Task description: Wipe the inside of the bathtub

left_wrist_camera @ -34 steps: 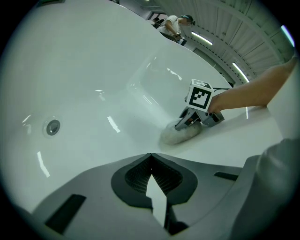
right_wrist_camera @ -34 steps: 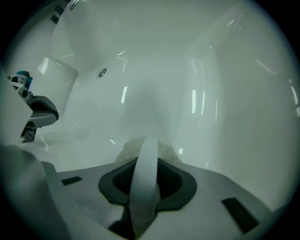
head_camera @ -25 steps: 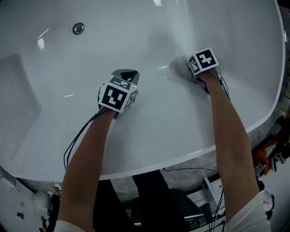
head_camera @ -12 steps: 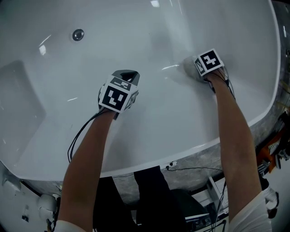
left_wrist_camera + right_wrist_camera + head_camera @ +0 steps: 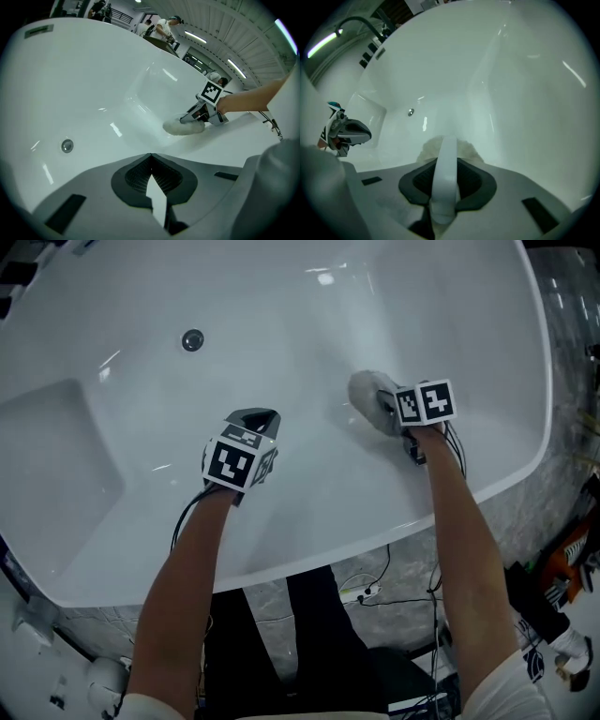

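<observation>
The white bathtub [image 5: 281,296] fills the head view, its drain [image 5: 192,339] at the upper left. My right gripper [image 5: 398,409] is shut on the white handle [image 5: 446,159] of a fluffy grey-white wiping pad [image 5: 367,390], which presses on the tub's inner wall at the right. The left gripper view shows the same pad [image 5: 183,126] under the right gripper [image 5: 202,114]. My left gripper [image 5: 255,420] hovers over the tub's middle, left of the pad, jaws together and holding nothing. The pad [image 5: 464,147] pokes out beyond the right jaws.
A stepped recess [image 5: 56,446] lies at the tub's left end. The near rim [image 5: 309,559] runs below both arms, with cables [image 5: 366,589] on the floor behind it. A faucet [image 5: 356,21] arches above the far rim. People [image 5: 164,28] stand in the background.
The right gripper slid the pad a little right, then back left toward the tub's middle, and turned. The left gripper stayed about where it was. The head view pulled back.
</observation>
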`<move>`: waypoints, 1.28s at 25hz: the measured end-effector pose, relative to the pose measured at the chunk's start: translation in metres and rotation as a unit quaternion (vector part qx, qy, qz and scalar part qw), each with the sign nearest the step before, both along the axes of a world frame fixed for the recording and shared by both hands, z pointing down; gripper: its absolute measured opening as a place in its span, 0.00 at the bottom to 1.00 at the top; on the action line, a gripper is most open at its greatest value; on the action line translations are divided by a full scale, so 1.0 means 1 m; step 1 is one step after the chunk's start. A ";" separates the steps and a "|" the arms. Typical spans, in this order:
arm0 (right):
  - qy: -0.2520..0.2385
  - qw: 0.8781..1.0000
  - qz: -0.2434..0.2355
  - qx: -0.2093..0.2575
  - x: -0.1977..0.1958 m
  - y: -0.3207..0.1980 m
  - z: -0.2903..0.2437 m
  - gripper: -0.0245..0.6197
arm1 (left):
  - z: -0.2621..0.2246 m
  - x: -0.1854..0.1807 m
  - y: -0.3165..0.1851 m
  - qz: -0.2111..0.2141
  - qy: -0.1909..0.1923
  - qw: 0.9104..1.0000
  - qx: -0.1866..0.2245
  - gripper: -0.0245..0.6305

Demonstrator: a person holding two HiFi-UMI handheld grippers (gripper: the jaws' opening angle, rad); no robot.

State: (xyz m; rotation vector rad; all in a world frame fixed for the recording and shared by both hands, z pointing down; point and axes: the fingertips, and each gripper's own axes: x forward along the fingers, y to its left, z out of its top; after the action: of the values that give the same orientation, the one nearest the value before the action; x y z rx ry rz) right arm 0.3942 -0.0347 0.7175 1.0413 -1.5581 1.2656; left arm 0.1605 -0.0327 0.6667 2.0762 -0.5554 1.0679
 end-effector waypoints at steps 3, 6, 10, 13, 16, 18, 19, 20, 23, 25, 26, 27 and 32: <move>-0.031 0.999 0.001 0.034 -0.043 -0.002 -0.031 0.18 | -0.023 -0.020 0.002 -0.004 -0.008 1.000 0.002 0.05; -0.067 0.996 0.017 0.064 -0.088 0.000 -0.070 0.18 | -0.055 -0.043 0.003 -0.019 -0.011 1.000 0.007 0.05; -0.116 0.986 0.035 0.117 -0.134 0.001 -0.130 0.18 | -0.099 -0.067 0.007 -0.045 -0.018 0.999 0.019 0.05; -0.145 0.976 0.044 0.158 -0.159 0.003 -0.184 0.18 | -0.142 -0.079 0.010 -0.074 -0.009 0.997 0.034 0.05; -0.170 0.966 0.043 0.188 -0.180 0.012 -0.239 0.18 | -0.192 -0.090 0.016 -0.108 0.004 0.993 0.055 0.05; -0.180 0.961 0.037 0.209 -0.188 0.018 -0.278 0.18 | -0.228 -0.095 0.022 -0.125 0.012 0.990 0.071 0.05; -0.185 0.957 0.032 0.220 -0.192 0.020 -0.296 0.18 | -0.246 -0.097 0.025 -0.132 0.017 0.988 0.080 0.05; -0.189 0.954 0.024 0.232 -0.196 0.021 -0.314 0.18 | -0.263 -0.099 0.028 -0.140 0.022 0.986 0.089 0.05; -0.204 0.943 0.004 0.263 -0.211 0.029 -0.363 0.18 | -0.308 -0.105 0.041 -0.162 0.034 0.980 0.111 0.05; -0.215 0.937 0.004 0.276 -0.219 0.034 -0.389 0.18 | -0.333 -0.109 0.052 -0.172 0.040 0.976 0.125 0.05; -0.220 0.934 0.005 0.281 -0.222 0.038 -0.401 0.18 | -0.345 -0.111 0.057 -0.176 0.045 0.975 0.131 0.05; -0.223 0.932 0.007 0.285 -0.226 0.041 -0.414 0.18 | -0.356 -0.113 0.061 -0.180 0.050 0.973 0.137 0.05; -0.227 0.921 -0.005 0.315 -0.254 0.058 -0.476 0.18 | -0.415 -0.138 0.075 -0.200 0.078 0.961 0.173 0.05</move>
State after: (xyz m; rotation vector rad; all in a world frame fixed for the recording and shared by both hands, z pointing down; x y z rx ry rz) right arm 0.1404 0.0232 0.2418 1.1665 -2.4306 1.0576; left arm 0.0221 0.0425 0.2520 2.1868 -1.0889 0.5962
